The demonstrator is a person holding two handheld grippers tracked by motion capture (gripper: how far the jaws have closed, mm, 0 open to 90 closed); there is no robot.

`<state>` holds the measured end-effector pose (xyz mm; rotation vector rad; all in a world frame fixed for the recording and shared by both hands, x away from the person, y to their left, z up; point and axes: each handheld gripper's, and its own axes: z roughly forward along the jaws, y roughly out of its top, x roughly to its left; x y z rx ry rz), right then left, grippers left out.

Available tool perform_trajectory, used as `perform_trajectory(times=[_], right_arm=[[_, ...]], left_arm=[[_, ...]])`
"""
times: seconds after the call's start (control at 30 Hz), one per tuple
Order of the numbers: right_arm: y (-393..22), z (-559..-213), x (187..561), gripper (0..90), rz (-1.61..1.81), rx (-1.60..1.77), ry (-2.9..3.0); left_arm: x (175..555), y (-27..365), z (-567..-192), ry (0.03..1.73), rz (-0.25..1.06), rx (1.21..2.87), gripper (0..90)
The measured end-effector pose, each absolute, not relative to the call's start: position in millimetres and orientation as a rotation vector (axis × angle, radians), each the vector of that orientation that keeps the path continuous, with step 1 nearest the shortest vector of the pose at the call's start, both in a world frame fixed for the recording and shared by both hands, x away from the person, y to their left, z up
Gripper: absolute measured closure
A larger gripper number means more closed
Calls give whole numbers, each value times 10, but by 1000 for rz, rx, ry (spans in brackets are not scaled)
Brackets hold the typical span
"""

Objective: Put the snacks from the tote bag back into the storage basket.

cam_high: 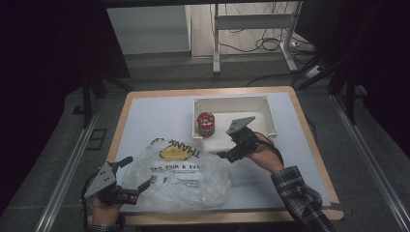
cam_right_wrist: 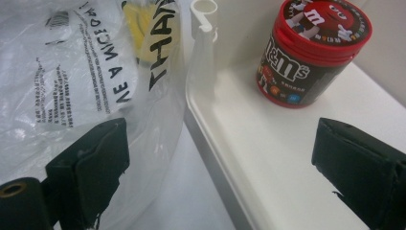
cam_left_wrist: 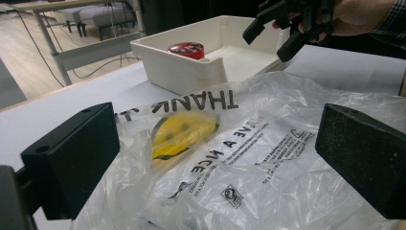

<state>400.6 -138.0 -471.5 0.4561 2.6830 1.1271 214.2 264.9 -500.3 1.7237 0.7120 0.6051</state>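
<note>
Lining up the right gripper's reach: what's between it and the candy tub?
Only bare white tray floor lies between the open right gripper and the candy tub, per the right gripper view.

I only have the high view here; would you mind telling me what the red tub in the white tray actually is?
Observer: The red tub is an M&M's candy tub with its lid on, as the right gripper view shows.
Operator: Thanks. Is the right gripper holding anything?
Observer: No, the right gripper is open, straddling the tray wall, one jaw over the plastic bag.
Operator: And the left gripper?
Observer: The left gripper is open over the bag, gripping nothing.
</note>
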Motion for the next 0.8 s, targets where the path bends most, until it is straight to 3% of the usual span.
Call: perform_trajectory(times=[0.8], right_arm=[[-1651,-4724,3800,57,1148,494,2647]], left_arm=[[2142,2635,-5003,711,605,1728,13]])
